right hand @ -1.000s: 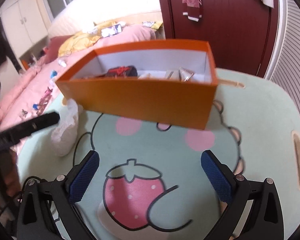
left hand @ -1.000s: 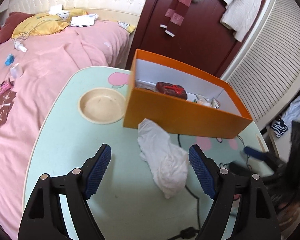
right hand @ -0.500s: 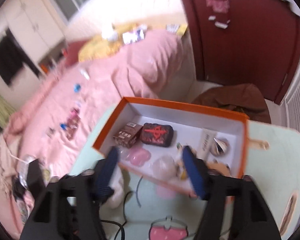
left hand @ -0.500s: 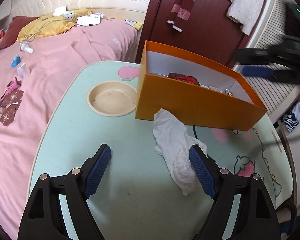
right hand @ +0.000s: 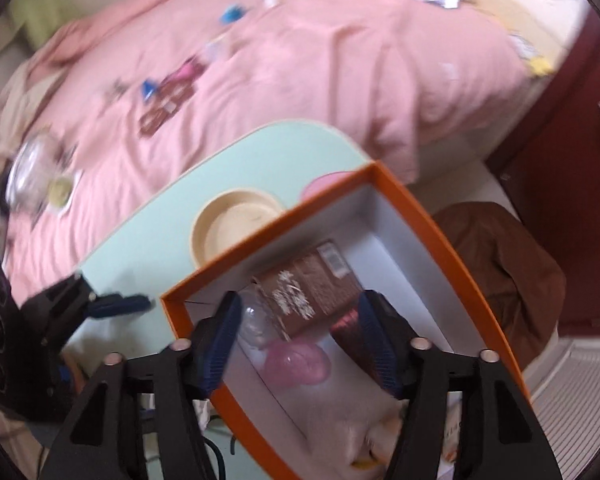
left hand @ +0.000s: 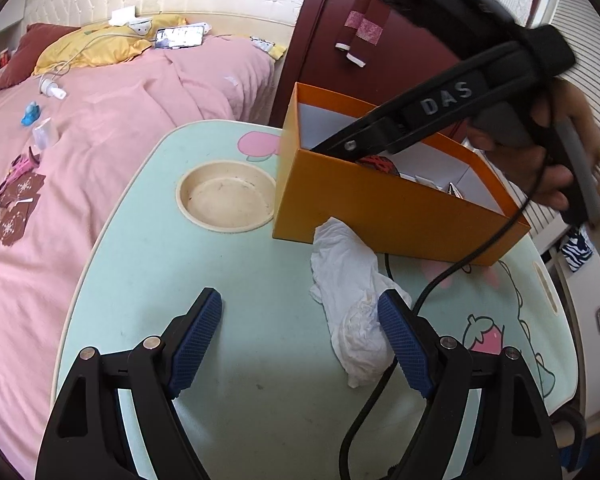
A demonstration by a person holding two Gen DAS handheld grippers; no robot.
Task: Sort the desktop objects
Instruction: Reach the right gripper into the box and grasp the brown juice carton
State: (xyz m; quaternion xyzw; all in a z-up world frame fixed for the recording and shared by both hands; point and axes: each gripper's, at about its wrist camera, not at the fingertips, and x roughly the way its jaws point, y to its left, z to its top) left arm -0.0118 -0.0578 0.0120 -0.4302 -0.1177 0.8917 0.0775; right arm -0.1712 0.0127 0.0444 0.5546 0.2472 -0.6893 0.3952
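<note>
- The right gripper [right hand: 297, 338] points steeply down into the orange box [right hand: 452, 248]; its jaws are opening, and nothing is pinched; between the 2 pads show a brown packet [right hand: 312, 284], a clear round thing and a pink one, all lying on the box floor.
- The left gripper [left hand: 300, 340] hangs spread and empty over the mint table [left hand: 179, 264]; the crumpled white tissue [left hand: 348, 280] lies at 1 o'clock from it, touching its right pad, with its far end against the box wall.
- I judge the step is to work inside the box; the right view is blurred, so slow the hand first; keep both pads clear of the orange rim at 9 o'clock and 3 o'clock.
- The tissue looks to be the only loose thing on the table; for it, shift the left jaws toward 1 o'clock and close gently, because it is soft; avoid the black cable [left hand: 428, 296] beside it.
- The beige bowl [left hand: 225, 196], at 11 o'clock from the left gripper, is empty.
</note>
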